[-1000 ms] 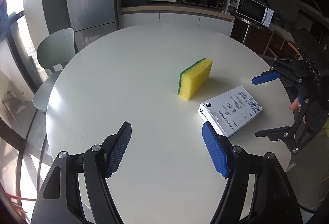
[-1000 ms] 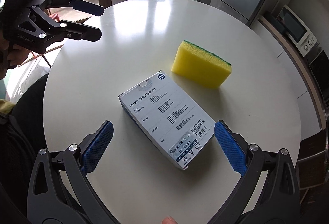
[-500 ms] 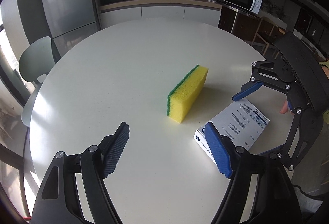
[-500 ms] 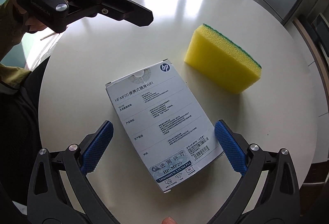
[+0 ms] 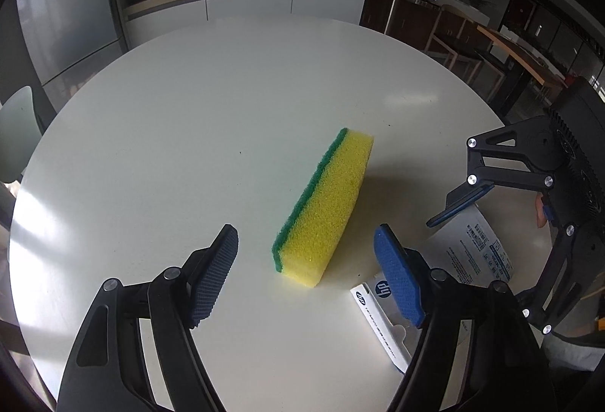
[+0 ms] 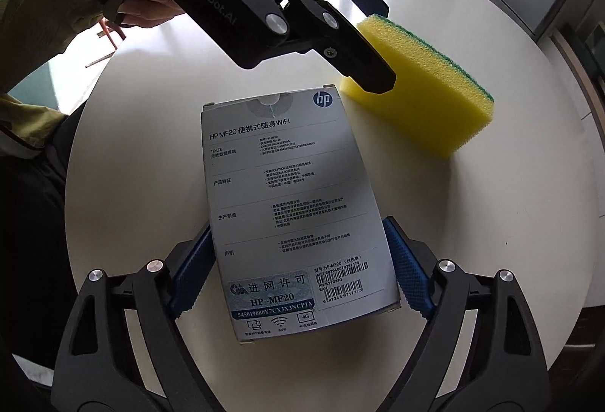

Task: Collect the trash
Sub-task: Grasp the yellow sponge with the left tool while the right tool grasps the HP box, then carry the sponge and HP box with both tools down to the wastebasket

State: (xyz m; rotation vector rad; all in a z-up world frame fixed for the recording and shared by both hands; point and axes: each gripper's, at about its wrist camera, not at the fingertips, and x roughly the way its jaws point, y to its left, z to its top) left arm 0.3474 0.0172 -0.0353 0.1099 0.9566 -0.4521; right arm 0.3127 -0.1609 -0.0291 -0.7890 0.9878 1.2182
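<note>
Porous yellow sponge (image 5: 325, 211), printed cardboard box (image 6: 295, 208) seemingly between right tool (image 6: 298, 272) pads

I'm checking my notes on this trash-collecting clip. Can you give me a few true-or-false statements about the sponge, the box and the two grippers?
1. The right gripper has its fingers on both long sides of the HP box. True.
2. The sponge is held in the left gripper. False: the left gripper is open, and the sponge sits on the table ahead of its fingers.
3. The sponge is yellow with a green layer. True.
4. The box lies on top of the sponge. False: it lies beside the sponge.
5. The table is square and dark. False: it is round and white.
</note>
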